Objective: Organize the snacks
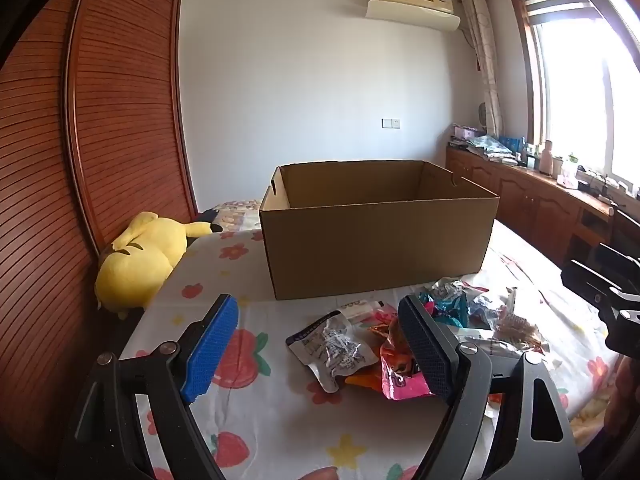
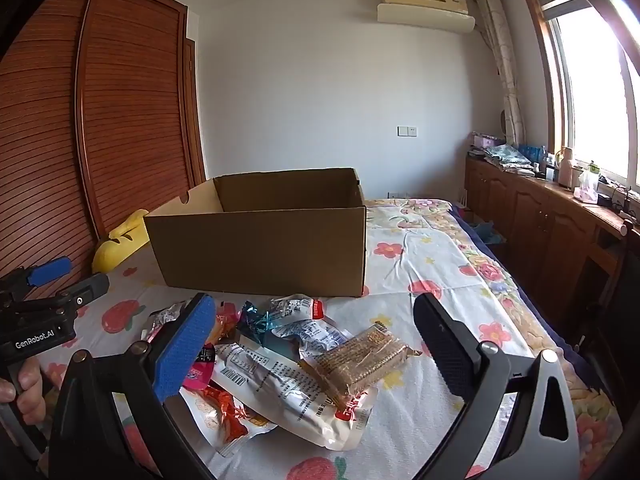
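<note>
So the box sits on the bed, open side up, and the snack pile is right in front of it on the sheet, near its front wall but not touching as far as I can tell. In that pile the cracker pack lies on top of a bigger flat bag, toward the right side. The plush is off the bed's left edge, wedged against the wardrobe, left of the box. The cabinets run along the right wall under the window. The AC is up on the far wall behind the box.
</note>
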A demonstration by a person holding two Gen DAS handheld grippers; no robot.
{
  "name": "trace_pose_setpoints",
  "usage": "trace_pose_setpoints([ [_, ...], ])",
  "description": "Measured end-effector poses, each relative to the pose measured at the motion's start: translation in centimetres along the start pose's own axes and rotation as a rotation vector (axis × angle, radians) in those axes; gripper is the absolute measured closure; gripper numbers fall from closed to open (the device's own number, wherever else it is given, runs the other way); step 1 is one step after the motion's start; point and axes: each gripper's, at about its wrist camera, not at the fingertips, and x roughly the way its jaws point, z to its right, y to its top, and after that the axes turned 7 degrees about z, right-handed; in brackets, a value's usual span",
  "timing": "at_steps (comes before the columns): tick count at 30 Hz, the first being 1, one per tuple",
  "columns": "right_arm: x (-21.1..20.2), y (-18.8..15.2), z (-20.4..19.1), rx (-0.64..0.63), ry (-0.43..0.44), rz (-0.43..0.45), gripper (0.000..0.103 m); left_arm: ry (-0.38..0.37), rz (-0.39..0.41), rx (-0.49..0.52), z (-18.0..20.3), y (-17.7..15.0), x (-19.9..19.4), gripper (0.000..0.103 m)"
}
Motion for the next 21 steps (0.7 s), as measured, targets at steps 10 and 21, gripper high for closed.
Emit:
trace_pose_setpoints([
  [10,0.28,-0.03,0.38,-0.005,-0.006,0.009,0.003,-0.002,-0.011,0.005,-0.18,-0.13,0.18,0.019],
  [21,-0.12,-0.01,0.30,-0.003,-0.016,0.015,0.003,-0.002,-0.006,0.016,0.01,-0.15,-0.04,0.019],
])
